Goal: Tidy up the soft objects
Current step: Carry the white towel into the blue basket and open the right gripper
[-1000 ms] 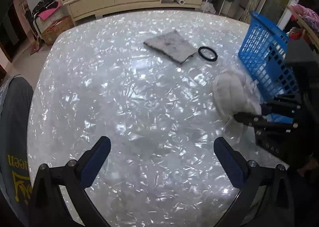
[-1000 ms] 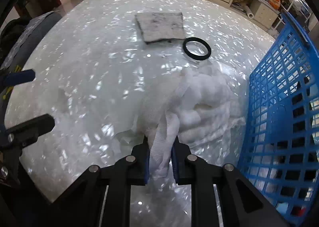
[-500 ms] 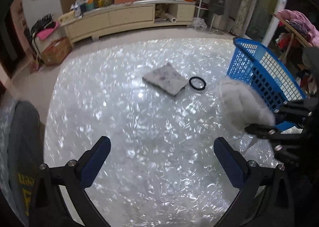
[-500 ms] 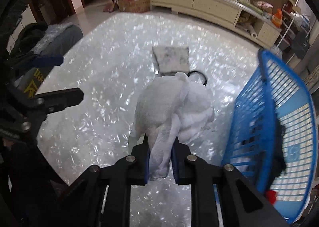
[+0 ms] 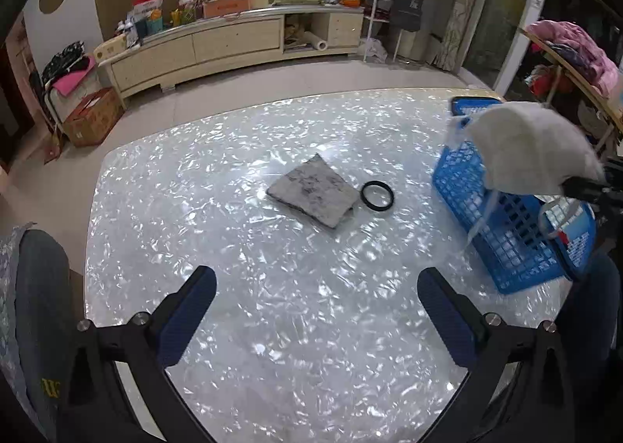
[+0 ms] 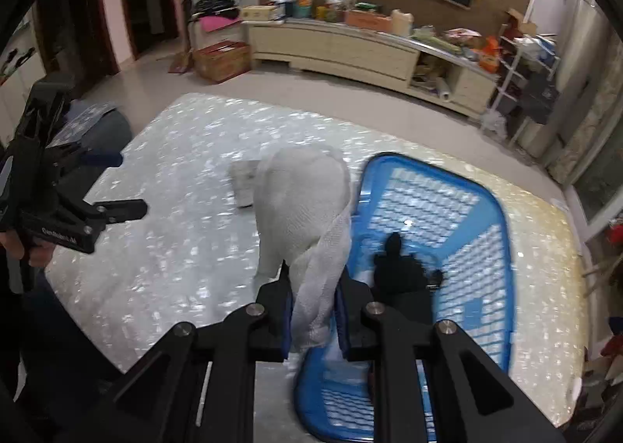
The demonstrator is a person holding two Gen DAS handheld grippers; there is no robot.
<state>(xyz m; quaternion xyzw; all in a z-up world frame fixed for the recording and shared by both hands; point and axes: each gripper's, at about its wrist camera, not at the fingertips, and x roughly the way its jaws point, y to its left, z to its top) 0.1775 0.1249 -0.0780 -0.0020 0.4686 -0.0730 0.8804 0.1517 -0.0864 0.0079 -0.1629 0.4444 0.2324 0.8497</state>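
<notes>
Right wrist view puts your right claw over the near left rim of the blue basket, with the white cloth hanging from it above the table. Most of that cloth hangs outside the rim, on the table side — let go here and it would likely drape over the wall or slide down onto the table instead of landing inside. You grip only a narrow twisted tail of it, so a quick swing could pull the tail out from between the pads. A trailing edge could also catch on the basket's open lattice as you carry it across. Something dark already lies in the basket; I cannot tell what it is.

Your right claw is nearly closed, both pads pressing on that tail of cloth, nothing else touched.

Your left claw stands wide open over bare table, holding nothing. The grey pad and the black ring lie just beside each other mid-table, well apart from the basket.
</notes>
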